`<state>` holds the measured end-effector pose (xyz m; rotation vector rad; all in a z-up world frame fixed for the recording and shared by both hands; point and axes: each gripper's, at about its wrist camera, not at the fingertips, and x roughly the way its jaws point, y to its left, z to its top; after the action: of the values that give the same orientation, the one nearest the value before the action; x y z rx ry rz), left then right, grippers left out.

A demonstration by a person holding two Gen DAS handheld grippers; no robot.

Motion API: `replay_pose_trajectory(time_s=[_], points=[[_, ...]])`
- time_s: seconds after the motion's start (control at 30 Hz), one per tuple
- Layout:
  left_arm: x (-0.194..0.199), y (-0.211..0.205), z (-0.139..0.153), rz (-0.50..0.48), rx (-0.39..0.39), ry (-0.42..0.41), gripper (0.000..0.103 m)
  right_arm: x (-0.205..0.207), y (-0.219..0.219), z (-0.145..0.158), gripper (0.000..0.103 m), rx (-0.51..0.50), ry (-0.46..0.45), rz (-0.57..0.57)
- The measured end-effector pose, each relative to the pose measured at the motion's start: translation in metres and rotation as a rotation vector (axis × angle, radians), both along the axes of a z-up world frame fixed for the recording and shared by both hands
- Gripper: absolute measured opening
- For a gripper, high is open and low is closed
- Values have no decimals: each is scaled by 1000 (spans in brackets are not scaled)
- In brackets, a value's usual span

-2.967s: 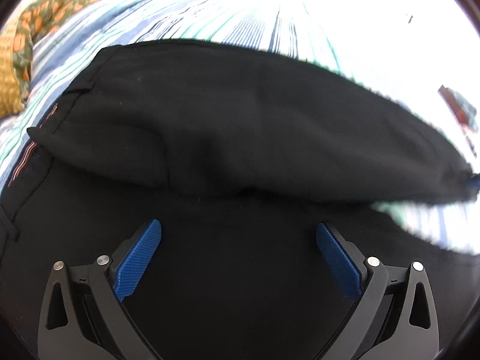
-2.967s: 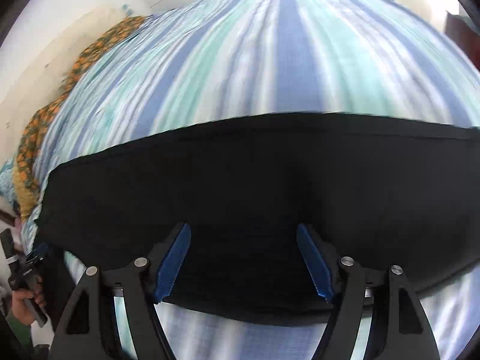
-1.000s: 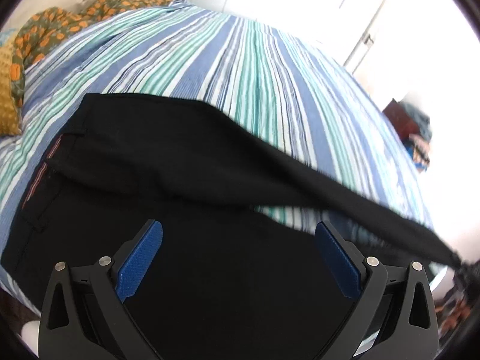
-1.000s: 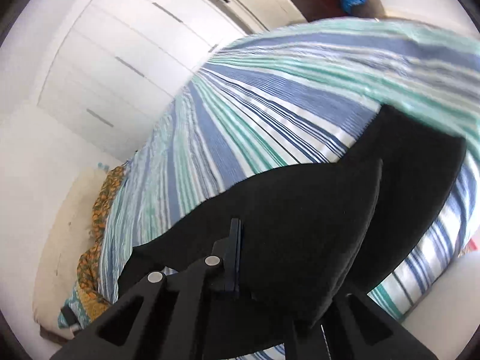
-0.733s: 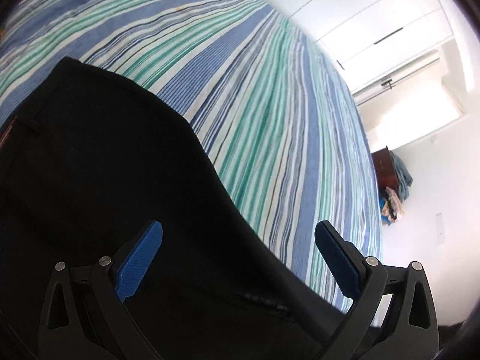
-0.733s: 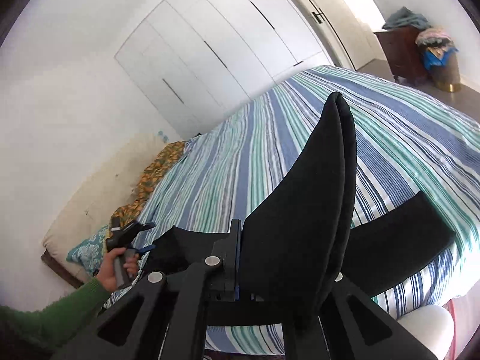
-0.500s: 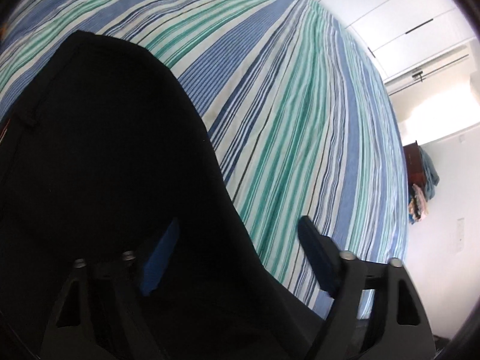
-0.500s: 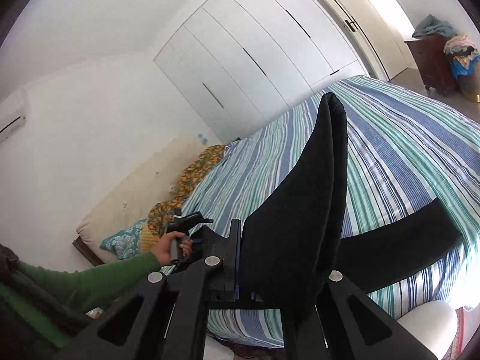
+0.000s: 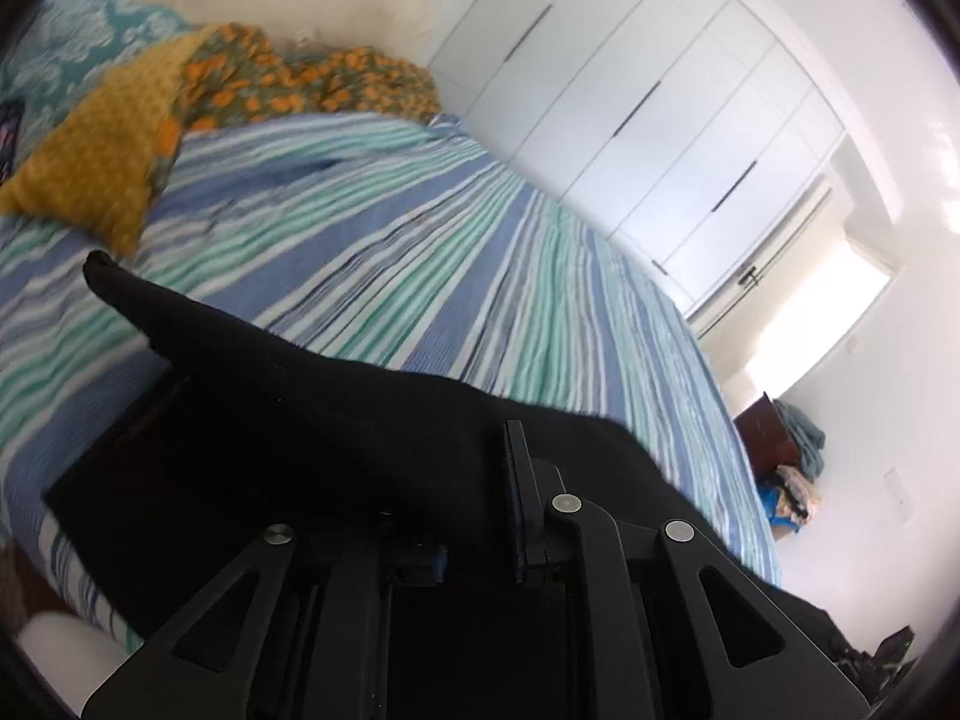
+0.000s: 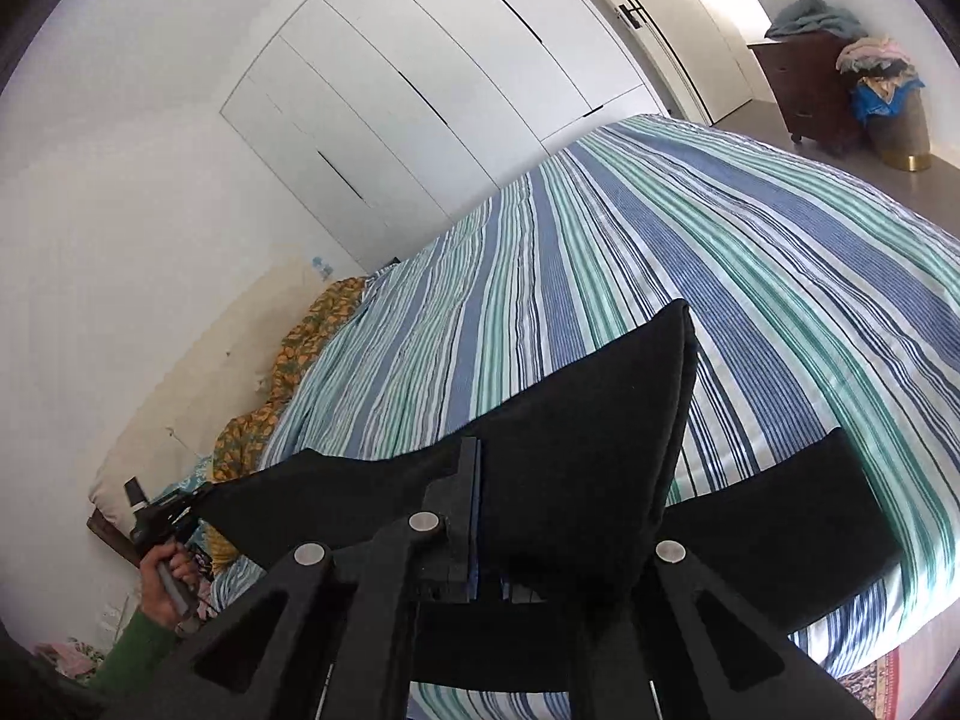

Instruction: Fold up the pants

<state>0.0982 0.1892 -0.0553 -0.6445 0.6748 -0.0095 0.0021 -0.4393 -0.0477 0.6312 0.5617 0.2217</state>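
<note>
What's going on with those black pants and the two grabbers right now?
Right gripper shut on black pants. Left gripper closing on the same pants, cloth between its jaws. Pants lifted partly off the striped bed. Nothing in the way.

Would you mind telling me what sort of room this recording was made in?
Most likely a bedroom: a wide bed under a striped bedspread, white built-in wardrobe doors along the wall, and a dark wooden dresser piled with clothes.
</note>
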Motion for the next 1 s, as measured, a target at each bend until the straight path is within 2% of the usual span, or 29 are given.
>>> replay_pose_trajectory(time_s=[0.1,0.17,0.23,0.3,0.33,0.37,0.43,0.5,0.63,0.67,0.7,0.73,0.77,0.87,0.93,1.0], points=[[-14,-15,-86,-12,-57,208,24,14,-14,-44,5,7,174,-36],[-20,-23,-118,-12,-90,267,23,14,-25,-82,5,-24,279,-64],[-24,-27,-125,0,-103,259,25,15,-28,-116,8,-89,383,-64],[-25,-27,-120,-17,-116,235,44,14,-35,-137,10,-98,428,-68],[-25,-27,-115,-24,-120,223,46,11,-38,-142,16,-83,431,-71],[-25,-26,-112,-23,-120,210,47,7,-41,-144,21,-64,429,-82],[-27,-24,-111,-24,-123,203,47,-2,-51,-144,53,-10,404,-114],[-29,-21,-115,-11,-146,204,47,-12,-60,-142,60,46,374,-160],[-30,-16,-118,4,-194,195,46,-23,-81,-146,60,169,354,-210],[-29,-15,-117,1,-195,189,37,-23,-86,-148,58,197,351,-213],[-28,-15,-116,-9,-195,187,24,-21,-89,-149,43,218,356,-206],[-26,-15,-115,-19,-194,189,19,-17,-91,-149,24,219,379,-189],[-24,-15,-114,-28,-195,188,9,-10,-90,-151,24,201,411,-163],[-26,-19,-99,-50,-200,166,6,9,-85,-136,18,46,447,-105],[-31,-29,-84,-104,-181,135,6,13,-85,-112,16,-70,408,-103],[-36,-50,-76,-170,-113,142,6,12,-91,-89,15,-167,356,-127]])
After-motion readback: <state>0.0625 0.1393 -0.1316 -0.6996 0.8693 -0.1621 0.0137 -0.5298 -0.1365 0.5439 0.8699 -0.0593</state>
